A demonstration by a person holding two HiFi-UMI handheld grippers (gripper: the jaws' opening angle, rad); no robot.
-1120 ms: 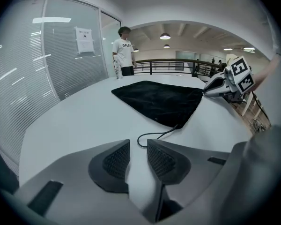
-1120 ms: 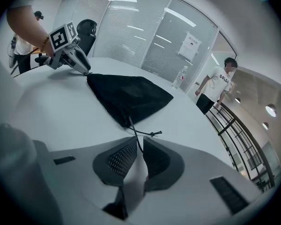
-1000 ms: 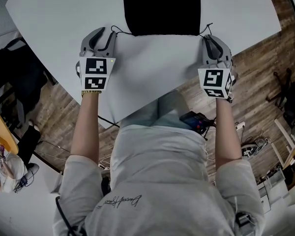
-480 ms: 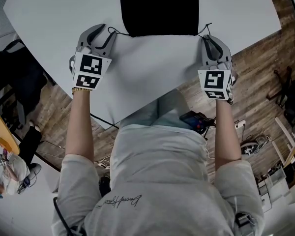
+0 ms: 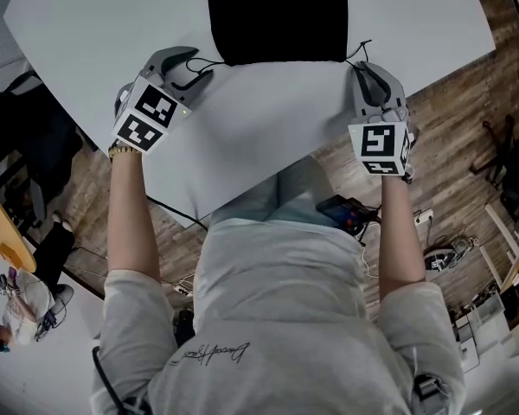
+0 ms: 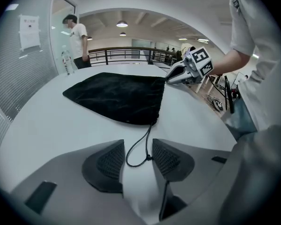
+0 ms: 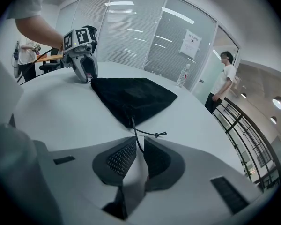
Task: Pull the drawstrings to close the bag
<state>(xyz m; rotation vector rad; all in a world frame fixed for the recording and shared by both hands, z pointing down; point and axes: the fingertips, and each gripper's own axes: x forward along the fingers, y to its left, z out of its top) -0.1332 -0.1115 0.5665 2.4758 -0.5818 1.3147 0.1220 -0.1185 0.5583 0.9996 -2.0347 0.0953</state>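
black bag [image 5: 275, 15] lies flat; drawstrings [image 6: 146, 135] trail from its corners.

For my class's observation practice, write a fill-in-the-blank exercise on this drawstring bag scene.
The bag is ___ in colour.
It lies flat on a pale ___.
The right claw is shut on the bag's ___.
The floor shows ___ planks.
Missing: black; table; drawstring; wooden.

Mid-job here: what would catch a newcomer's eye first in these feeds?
A black bag lies flat at the far middle of the white table, with a gripper at each near corner. The left gripper has just been opening its jaws, and a cord loop lies loose between them; the right gripper is pinched shut on the other cord.
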